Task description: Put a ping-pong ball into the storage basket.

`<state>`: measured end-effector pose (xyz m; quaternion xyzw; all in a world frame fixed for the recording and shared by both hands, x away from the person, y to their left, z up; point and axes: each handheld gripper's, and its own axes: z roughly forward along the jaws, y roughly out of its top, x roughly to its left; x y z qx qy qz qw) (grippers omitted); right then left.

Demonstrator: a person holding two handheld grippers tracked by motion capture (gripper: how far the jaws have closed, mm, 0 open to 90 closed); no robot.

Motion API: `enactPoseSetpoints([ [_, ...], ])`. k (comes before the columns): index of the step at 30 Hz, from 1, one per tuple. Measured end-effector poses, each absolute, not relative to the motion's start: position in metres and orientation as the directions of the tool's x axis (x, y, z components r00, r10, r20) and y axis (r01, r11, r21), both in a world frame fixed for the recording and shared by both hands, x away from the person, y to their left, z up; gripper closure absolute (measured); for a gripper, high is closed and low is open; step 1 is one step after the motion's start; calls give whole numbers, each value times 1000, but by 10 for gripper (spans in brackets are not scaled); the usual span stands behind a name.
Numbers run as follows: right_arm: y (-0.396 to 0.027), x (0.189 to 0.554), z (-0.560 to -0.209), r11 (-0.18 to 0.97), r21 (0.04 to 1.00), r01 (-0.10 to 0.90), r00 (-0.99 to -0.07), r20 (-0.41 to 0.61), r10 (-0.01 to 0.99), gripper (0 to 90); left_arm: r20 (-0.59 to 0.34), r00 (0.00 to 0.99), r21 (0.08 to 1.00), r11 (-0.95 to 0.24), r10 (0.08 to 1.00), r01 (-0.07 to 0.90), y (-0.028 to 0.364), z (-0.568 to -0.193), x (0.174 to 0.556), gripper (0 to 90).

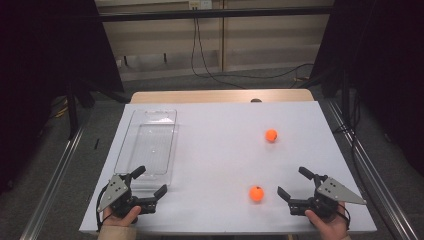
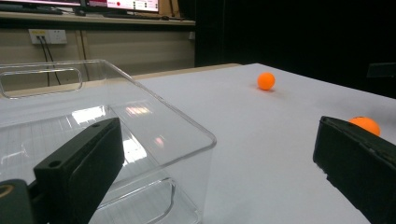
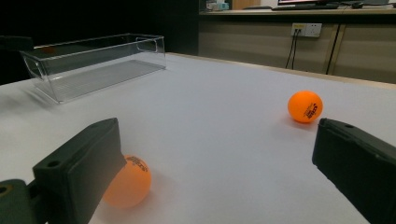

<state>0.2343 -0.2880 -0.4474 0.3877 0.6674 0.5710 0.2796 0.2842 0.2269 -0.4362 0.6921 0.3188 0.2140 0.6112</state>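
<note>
A white table (image 1: 220, 165) seen from above, with a person's hands entering at the bottom edge, each holding a two-jaw gripper. The right gripper (image 1: 295, 182), at the lower right of the high view, has its jaws spread wide and grips nothing; it touches no ball. Just to its left on the table lies the near orange ball (image 1: 256, 193). In the right gripper view this ball (image 3: 128, 182) sits at the lower left, partly behind the left jaw and seemingly just clear of it, though contact is hard to rule out from this angle. It carries small dark printed lettering, too fine to read. The far orange ball (image 1: 271, 135) rests right of centre in the high view, well apart from both grippers; its dark print is likewise unreadable. The left gripper (image 1: 151, 181), at the lower left, is also spread open and empty, beside the near end of a clear plastic bin (image 1: 170, 150), which lies lengthwise at the left of the table.
</note>
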Motion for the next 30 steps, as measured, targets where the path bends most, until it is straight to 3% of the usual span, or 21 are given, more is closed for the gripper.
enactPoseSetpoints([
  [19, -280, 237, -445, 71, 970, 233, -577, 78, 813, 13, -93, 702, 981, -56, 706, 186, 227, -436, 284, 18],
  [30, -262, 243, -445, 154, 953, 263, -646, 55, 761, 13, -91, 703, 982, -53, 705, 181, 227, -436, 284, 18],
])
